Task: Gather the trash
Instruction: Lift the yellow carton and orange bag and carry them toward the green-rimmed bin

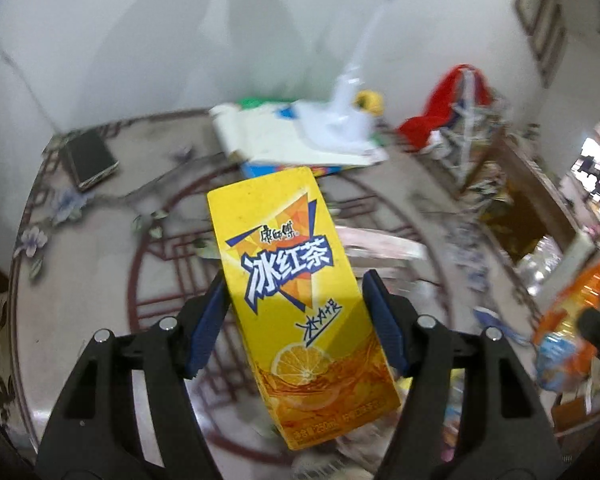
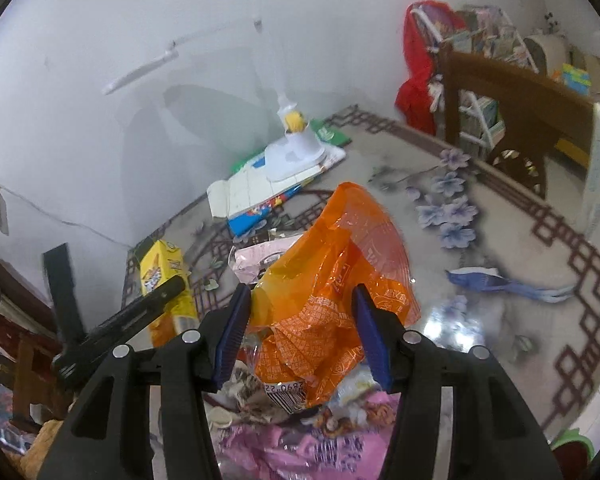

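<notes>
Left wrist: patterned glossy table (image 1: 100,248) against white wall (image 1: 120,40), cluttered.

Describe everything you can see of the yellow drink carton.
The carton is a tall, slim box of printed card, yellow with blue-and-white Chinese lettering, an orange triangle and a lemon slice over amber tea near its base. It looks intact, not crushed. It is tilted, top leaning away and to the left, lifted above the patterned table. The left gripper holds it by its narrow sides, blue fingers pressing on either side. In the right wrist view it shows beside the orange wrapper.
</notes>
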Tool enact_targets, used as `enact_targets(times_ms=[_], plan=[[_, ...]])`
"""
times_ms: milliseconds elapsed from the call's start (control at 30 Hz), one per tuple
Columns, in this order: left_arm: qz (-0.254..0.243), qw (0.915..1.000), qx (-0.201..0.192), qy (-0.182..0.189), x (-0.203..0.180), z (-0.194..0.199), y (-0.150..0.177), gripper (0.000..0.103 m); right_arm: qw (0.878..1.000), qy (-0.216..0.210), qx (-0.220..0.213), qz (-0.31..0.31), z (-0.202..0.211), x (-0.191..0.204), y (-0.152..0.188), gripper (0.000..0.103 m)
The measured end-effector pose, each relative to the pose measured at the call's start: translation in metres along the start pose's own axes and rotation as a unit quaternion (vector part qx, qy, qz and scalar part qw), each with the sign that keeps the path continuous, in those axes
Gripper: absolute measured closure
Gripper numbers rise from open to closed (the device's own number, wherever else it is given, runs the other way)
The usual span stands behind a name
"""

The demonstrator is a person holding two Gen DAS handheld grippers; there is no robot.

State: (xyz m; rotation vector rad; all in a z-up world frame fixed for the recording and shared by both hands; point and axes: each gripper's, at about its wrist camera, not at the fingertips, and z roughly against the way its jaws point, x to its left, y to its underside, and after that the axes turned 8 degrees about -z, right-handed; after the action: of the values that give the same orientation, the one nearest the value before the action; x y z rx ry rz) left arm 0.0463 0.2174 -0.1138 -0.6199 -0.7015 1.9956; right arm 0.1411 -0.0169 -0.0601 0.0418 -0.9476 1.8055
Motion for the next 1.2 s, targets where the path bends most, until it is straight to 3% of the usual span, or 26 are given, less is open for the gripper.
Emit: enact_targets(times_ms=[133,367,700,1200], plan=[[-0.029,0.9986,-0.021,0.039,-0.033,0.032,0.009,0.038,1.0,0.017,-0.021,-0.004,0.031,-0.005,0.014,0.051],[-0.074,0.993,-0.016,0.091,-0.083,0.052,0.027,0.038,0.996,0.057,-0.061,-0.023,0.084,-0.03,0.041,0.051],[-0.127,0.983,-0.01,0.132,-0.135,0.076,0.05,0.038,0.988,0.102,-0.078,-0.08,0.129,-0.081,0.083,0.051],[-0.193,0.9636,-0.012,0.184,-0.209,0.098,0.067,0.038,0.975,0.155,-0.111,-0.114,0.179,-0.121,0.111,0.051]])
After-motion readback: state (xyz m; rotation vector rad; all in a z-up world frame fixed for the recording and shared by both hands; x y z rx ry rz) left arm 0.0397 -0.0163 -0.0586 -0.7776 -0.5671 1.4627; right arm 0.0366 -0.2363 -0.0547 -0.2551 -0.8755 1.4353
